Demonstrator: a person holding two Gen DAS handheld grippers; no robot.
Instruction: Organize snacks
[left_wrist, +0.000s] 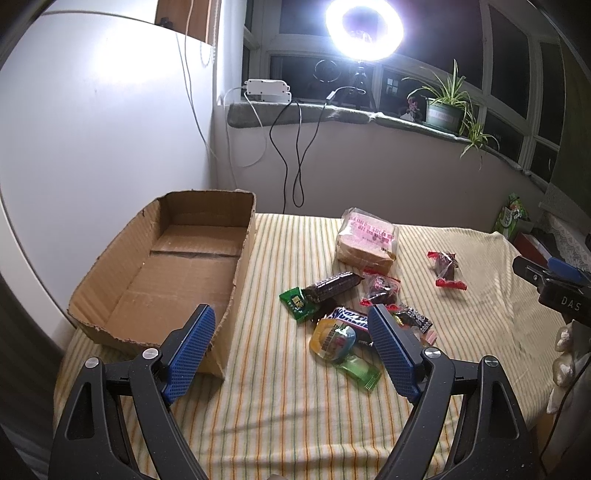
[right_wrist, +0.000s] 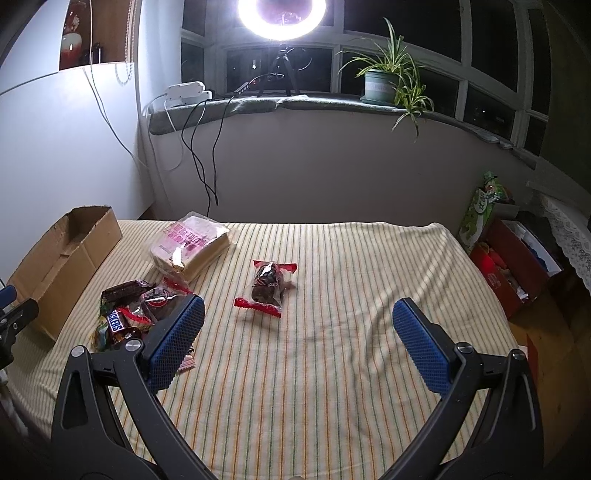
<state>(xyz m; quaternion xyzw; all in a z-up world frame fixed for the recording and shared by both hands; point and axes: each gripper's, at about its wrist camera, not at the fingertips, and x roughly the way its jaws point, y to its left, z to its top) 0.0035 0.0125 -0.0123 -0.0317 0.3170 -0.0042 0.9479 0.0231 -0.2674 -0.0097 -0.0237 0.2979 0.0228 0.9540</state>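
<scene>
Snacks (left_wrist: 343, 314) lie heaped at frame centre, just beyond the wide left tool (left_wrist: 291, 328); right tool (right_wrist: 297, 321) wide, empty.

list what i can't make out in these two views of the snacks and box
1. Left wrist view: left gripper fingers cover part of the snack pile.
2. Right wrist view: right gripper finger hides the pile's right side; cardboard box interior mostly unseen behind its near wall.
3. Both views: bread bag print too small to read.

One cardboard box (left_wrist: 162, 273), one bread pack (left_wrist: 367, 240), perhaps eight small snacks (left_wrist: 334, 338).
</scene>
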